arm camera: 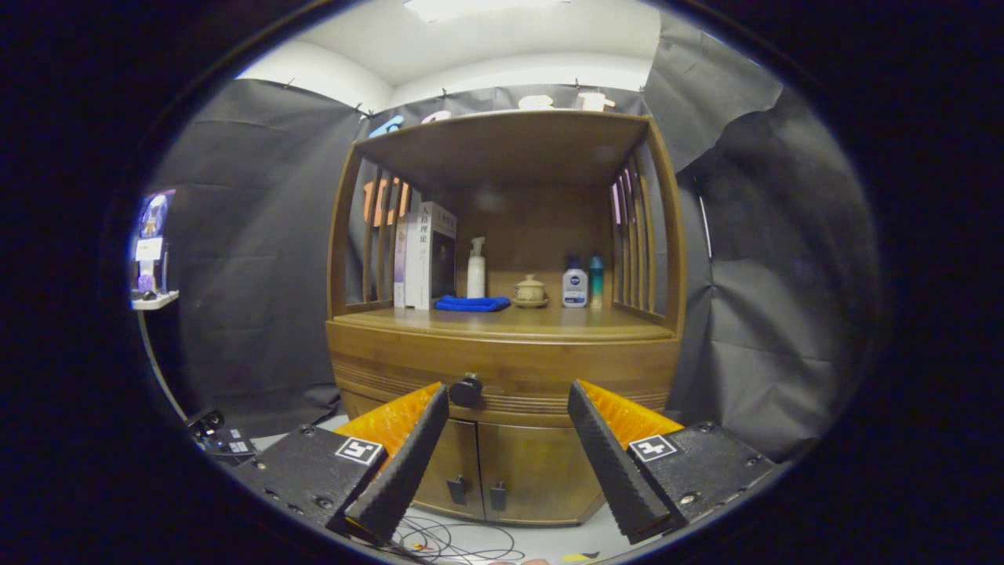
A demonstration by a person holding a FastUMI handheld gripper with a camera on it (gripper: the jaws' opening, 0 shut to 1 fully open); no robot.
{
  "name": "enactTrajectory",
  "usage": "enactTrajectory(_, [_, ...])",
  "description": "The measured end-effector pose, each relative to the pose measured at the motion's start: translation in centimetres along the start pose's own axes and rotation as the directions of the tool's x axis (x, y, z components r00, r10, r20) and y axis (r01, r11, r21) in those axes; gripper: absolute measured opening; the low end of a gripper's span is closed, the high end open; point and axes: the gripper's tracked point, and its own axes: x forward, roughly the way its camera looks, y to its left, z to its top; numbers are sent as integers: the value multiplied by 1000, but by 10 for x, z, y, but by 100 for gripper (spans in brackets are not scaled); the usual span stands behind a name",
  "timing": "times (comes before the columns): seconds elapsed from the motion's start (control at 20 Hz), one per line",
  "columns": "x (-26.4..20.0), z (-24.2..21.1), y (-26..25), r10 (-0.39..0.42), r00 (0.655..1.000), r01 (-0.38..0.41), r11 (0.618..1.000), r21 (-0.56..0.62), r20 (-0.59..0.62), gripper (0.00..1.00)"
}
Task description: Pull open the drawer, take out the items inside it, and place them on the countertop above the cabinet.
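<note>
1. Black cloth walls close in the booth under a white ceiling, and a wooden cabinet (506,329) stands against the back cloth, facing the camera.
2. The cabinet has an open upper bay with slatted sides and a flat roof; its floor is the desk (549,320) above the drawer.
3. On the desk, from left to right, stand upright books (423,255), a folded blue cloth (472,303) lying flat, a white pump bottle (476,268) just behind the cloth, a small lidded ceramic pot (530,291), a white bottle with a blue cap (575,284) and a teal bottle (596,279) just beside it.
4. The drawer (518,370) sits directly under the desk. It is closed, its front flush with the cabinet, and its long axis runs side to side across the cabinet's width.
5. A dark round knob (466,390) juts from the drawer front towards the camera, left of the front's middle.
6. Below the drawer are two closed doors (502,471), each with a small dark pull near the centre seam.
7. The tongs (508,400) are spread wide and hold nothing. The knob shows just beside the left fingertip, on the inner side of the gap, and beyond the fingers.
8. Loose cables (451,541) lie on the pale floor in front of the cabinet, beneath the fingers.
</note>
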Motion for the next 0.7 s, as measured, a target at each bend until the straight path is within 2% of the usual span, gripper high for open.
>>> enactTrajectory(0.35, [63,-26,28,6,998,-6,1000,8,-57,99])
enactTrajectory(0.7, [113,-55,36,-32,994,33,999,7,-107,99])
